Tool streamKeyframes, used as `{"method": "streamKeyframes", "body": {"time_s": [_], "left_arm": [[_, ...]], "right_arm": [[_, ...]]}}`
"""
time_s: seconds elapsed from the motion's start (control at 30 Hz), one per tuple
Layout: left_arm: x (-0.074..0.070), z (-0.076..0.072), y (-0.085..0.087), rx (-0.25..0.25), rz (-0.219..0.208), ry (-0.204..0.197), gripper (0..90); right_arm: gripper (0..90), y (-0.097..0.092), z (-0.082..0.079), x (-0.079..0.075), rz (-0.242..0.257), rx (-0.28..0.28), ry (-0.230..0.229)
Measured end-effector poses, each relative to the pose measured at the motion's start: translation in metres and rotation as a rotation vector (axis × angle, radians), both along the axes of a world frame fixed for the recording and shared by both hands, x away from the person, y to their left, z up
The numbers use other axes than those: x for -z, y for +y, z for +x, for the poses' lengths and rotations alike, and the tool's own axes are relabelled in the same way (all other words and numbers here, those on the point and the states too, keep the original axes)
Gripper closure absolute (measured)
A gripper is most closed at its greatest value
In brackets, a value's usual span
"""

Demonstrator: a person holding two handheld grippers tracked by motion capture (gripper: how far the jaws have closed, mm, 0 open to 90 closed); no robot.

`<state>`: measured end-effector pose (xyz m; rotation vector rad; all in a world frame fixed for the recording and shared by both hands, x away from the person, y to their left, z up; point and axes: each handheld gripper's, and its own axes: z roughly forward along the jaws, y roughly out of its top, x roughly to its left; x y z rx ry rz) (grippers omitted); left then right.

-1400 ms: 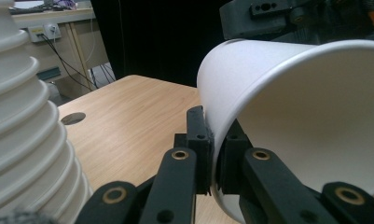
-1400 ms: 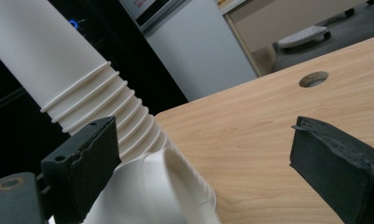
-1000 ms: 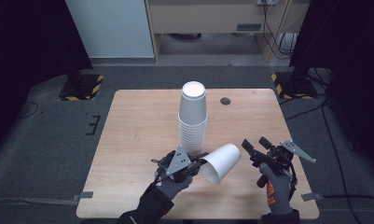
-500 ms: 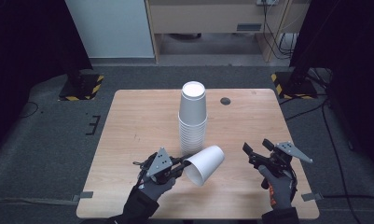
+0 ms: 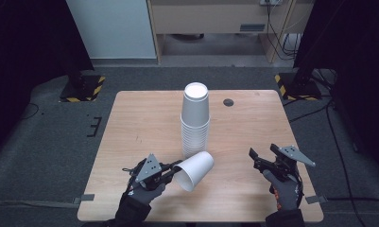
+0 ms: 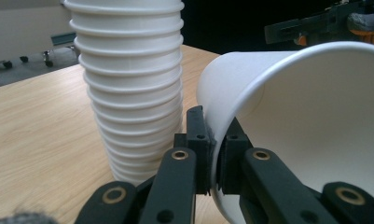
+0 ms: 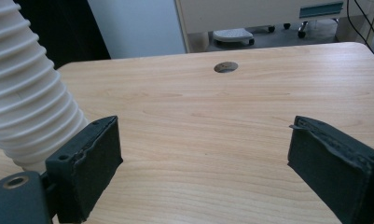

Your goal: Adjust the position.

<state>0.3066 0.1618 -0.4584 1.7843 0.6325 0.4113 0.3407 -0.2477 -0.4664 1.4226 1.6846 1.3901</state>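
White paper cup [image 5: 195,170], smooth and tapered, lies tilted at the near table edge, its thin rim pinched by the left gripper [image 5: 170,171]; right gripper [image 5: 262,156] gapes, holding nothing; beyond, a ribbed stack of cups [image 5: 195,120] on pale woodgrain table [image 5: 140,118]

High view sits up above the near edge, looking forward and down over the whole surface [image 5: 144,123], fairly far off. Left gripper view rides low on the left tongs [image 6: 215,154], jammed close against a cup [image 6: 306,126], facing the cup stack [image 6: 128,84]. Right gripper view skims the surface toward the far edge. All three share that stack.
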Motion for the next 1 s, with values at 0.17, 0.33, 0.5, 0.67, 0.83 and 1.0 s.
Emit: {"method": "streamKeyframes", "body": {"time_s": [0.17, 0.33, 0.5, 0.67, 0.83, 1.0], "left_arm": [[0.002, -0.004, 0.012, -0.020, 0.002, 0.004, 84.9], [0.001, -0.010, 0.031, -0.064, -0.009, 0.004, 85.0], [0.002, -0.011, 0.051, -0.126, -0.017, 0.007, 84.9], [0.002, -0.010, 0.065, -0.169, -0.025, 0.004, 85.1], [0.001, -0.006, 0.078, -0.225, -0.034, 0.007, 85.0], [0.001, -0.001, 0.087, -0.271, -0.030, 0.007, 84.8]], "right_arm": [[9.8, 0.001, 0.001, 0.004, -0.015, -0.003, 0.015], [9.8, 0.001, 0.001, 0.005, -0.018, -0.005, 0.023], [9.9, 0.002, 0.002, 0.007, -0.028, -0.007, 0.031], [9.9, 0.002, 0.002, 0.008, -0.035, -0.006, 0.035], [9.9, 0.001, 0.004, 0.009, -0.043, -0.006, 0.041], [10.0, 0.001, 0.004, 0.009, -0.049, -0.004, 0.042]]}}
